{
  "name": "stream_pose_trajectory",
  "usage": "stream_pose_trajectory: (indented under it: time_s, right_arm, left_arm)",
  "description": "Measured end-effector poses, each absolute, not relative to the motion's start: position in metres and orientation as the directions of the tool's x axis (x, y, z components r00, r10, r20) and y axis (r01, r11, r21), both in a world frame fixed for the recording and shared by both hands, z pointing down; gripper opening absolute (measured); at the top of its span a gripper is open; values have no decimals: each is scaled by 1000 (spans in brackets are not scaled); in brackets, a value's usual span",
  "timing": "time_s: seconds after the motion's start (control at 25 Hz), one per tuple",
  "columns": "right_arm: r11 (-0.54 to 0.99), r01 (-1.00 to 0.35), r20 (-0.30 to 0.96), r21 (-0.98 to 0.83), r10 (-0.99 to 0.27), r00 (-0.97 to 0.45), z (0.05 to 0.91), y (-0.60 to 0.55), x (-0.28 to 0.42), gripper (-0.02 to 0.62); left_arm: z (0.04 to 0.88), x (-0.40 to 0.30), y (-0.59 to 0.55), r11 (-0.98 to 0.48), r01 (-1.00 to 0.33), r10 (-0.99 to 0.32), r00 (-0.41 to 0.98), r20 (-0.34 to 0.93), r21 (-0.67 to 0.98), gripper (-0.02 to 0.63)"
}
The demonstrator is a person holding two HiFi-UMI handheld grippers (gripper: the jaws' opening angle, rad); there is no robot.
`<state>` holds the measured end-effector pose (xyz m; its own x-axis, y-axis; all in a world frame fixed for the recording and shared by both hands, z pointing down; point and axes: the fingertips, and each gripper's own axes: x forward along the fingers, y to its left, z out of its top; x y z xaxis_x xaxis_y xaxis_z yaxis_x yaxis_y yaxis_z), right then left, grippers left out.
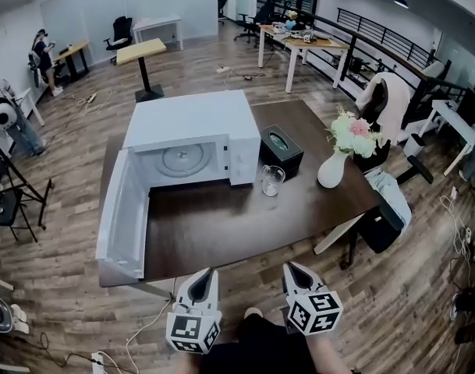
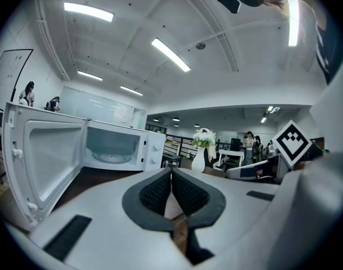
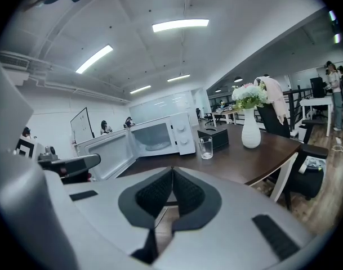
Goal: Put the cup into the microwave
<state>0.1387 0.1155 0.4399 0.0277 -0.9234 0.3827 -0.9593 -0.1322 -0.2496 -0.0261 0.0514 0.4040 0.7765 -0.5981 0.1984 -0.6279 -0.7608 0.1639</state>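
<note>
A clear glass cup (image 1: 272,180) (image 3: 205,148) stands on the dark wooden table (image 1: 221,232), just right of the white microwave (image 1: 192,135) (image 2: 120,148) (image 3: 160,135). The microwave's door (image 1: 122,216) hangs wide open to the left, and the turntable inside is bare. Both grippers hover short of the table's near edge. My left gripper (image 1: 208,274) (image 2: 171,172) is shut with nothing between its jaws. My right gripper (image 1: 288,269) (image 3: 172,172) is shut and empty too, well short of the cup.
A black box (image 1: 281,148) sits behind the cup, and a white vase of flowers (image 1: 334,162) (image 3: 250,125) stands near the table's right edge. A chair draped with cloth (image 1: 385,104) is beyond that corner. Other desks, chairs and people fill the room behind.
</note>
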Motion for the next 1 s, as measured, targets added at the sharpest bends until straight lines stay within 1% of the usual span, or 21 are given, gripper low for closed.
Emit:
stream_pose_trajectory:
  time_s: [0.32, 0.56, 1.0]
  right_arm:
    - [-51, -967, 364, -251, -930, -46, 435, 60, 162, -6]
    - [9, -967, 366, -256, -925, -105, 439, 31, 167, -6]
    - [20, -959, 403, -284, -904, -138, 459, 19, 176, -6]
  left_arm:
    - [397, -7, 14, -717, -681, -657, 732, 180, 150, 6]
    - [403, 4, -4, -686, -712, -686, 702, 192, 148, 6]
    - [416, 12, -12, -652, -741, -703, 671, 236, 162, 6]
